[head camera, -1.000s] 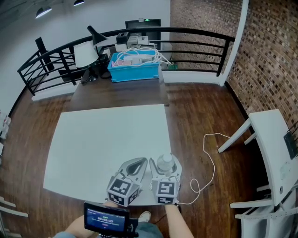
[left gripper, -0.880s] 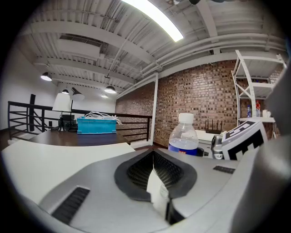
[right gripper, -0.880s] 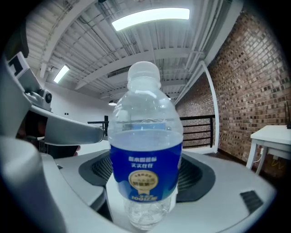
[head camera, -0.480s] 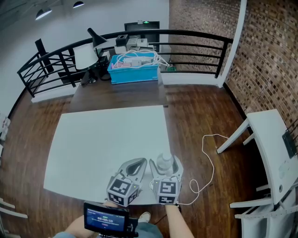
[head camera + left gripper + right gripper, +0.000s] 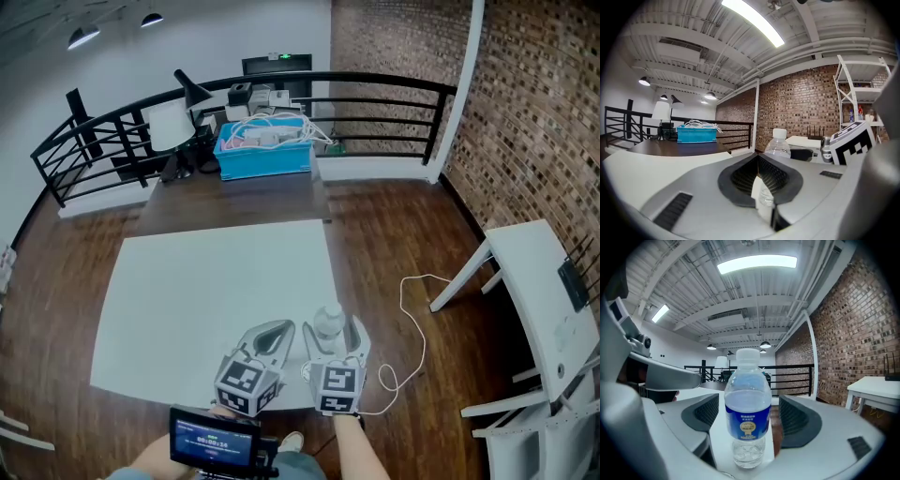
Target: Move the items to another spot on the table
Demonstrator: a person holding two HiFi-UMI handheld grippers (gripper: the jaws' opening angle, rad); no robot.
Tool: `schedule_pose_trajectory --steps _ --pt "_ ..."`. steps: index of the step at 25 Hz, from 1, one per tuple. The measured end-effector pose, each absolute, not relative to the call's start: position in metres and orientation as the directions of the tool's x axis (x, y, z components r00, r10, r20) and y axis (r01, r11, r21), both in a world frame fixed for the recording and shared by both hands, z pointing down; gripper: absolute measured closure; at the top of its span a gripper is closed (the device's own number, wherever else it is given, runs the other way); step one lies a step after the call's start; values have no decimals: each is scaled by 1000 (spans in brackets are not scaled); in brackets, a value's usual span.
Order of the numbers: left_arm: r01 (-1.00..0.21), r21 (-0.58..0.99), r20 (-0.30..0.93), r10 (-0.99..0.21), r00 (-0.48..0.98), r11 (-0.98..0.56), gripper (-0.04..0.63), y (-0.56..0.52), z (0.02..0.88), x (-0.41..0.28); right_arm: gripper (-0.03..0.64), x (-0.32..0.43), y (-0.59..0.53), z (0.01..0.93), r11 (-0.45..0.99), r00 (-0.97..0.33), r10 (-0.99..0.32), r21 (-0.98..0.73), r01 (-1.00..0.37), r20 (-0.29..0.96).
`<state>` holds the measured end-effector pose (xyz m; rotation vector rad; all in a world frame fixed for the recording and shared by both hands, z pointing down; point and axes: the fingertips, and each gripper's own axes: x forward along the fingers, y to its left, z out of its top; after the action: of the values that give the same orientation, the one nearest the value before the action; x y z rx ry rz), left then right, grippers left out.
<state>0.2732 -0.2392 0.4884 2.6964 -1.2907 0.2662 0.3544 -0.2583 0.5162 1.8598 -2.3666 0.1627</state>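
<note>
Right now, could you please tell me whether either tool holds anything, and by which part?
Nothing is held. The right tool has just been opening its jaws, which stand clear of the bottle between them; the left tool is shut and empty.

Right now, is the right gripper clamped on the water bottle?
No, the right gripper, whose jaws have just been opening, stands clear of the upright water bottle between them, with a gap on each side.

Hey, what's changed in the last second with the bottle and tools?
The right tool has just been opening its jaws, letting go of the clear plastic water bottle with a blue label, which stands upright between them on the white table. Bottle and shut left tool stayed put.
</note>
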Motion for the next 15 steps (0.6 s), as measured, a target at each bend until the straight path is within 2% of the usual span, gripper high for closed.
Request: schedule_pose_trajectory --steps 15 --pt "-772 43 181 -755 630 -634 581 -220 458 241 213 328 -231 472 190 -180 -975 75 -979 129"
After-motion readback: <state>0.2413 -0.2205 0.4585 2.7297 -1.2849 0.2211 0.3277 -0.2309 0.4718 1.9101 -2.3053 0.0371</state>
